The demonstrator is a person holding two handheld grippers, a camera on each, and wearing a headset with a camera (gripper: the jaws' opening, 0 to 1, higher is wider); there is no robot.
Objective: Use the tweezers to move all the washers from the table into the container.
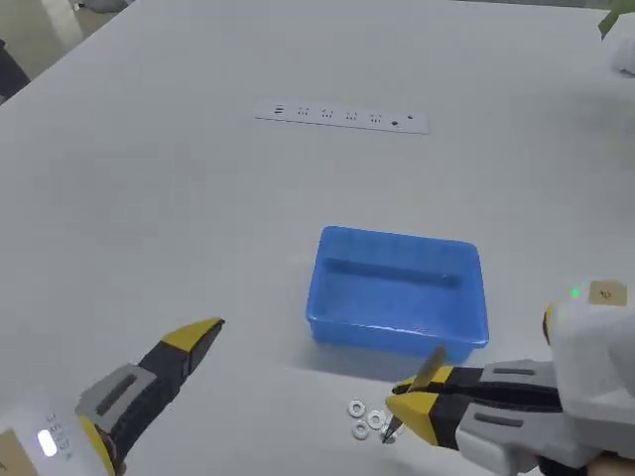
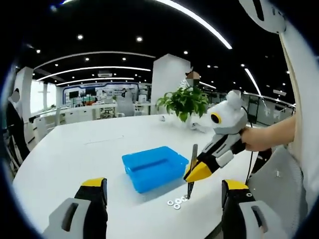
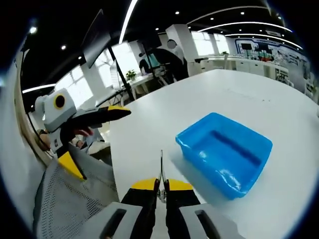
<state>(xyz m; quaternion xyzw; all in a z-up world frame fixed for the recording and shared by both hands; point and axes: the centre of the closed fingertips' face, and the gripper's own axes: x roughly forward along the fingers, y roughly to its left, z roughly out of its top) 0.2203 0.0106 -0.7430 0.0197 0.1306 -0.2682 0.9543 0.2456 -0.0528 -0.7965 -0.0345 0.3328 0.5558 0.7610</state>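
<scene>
right hand-held gripper (image 1: 409, 397) pressed together on tweezers (image 1: 430, 365), tips down at small cluster of washers (image 1: 365, 418) on surface (image 1: 198, 198), near front of blue container (image 1: 397, 293). left hand-held gripper (image 2: 164, 188) spread, holding nothing. step in hand: nip one washer by rim, squeeze gently, lift straight, don't scatter neighbours. left gripper view gives side-on look at tip beside washers; head view gives layout from above.
</scene>
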